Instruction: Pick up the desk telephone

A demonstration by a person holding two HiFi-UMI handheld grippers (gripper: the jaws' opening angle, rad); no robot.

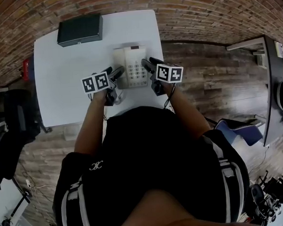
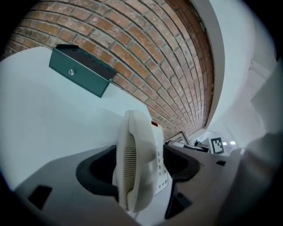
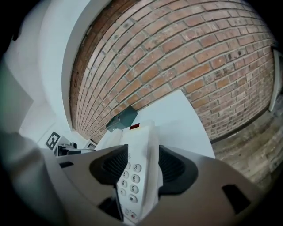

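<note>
A cream desk telephone with a keypad and a red patch at its top lies flat on the white table. My left gripper is at the phone's near left corner. In the left gripper view its jaws stand wide on either side of the handset, open. My right gripper is at the near right corner. In the right gripper view it is open too, with the phone's keypad side between the ribbed pads.
A dark green box sits at the table's far left corner, by the brick wall. The table's right edge runs just beyond the phone, over wood floor. A blue chair and a black desk stand to the right.
</note>
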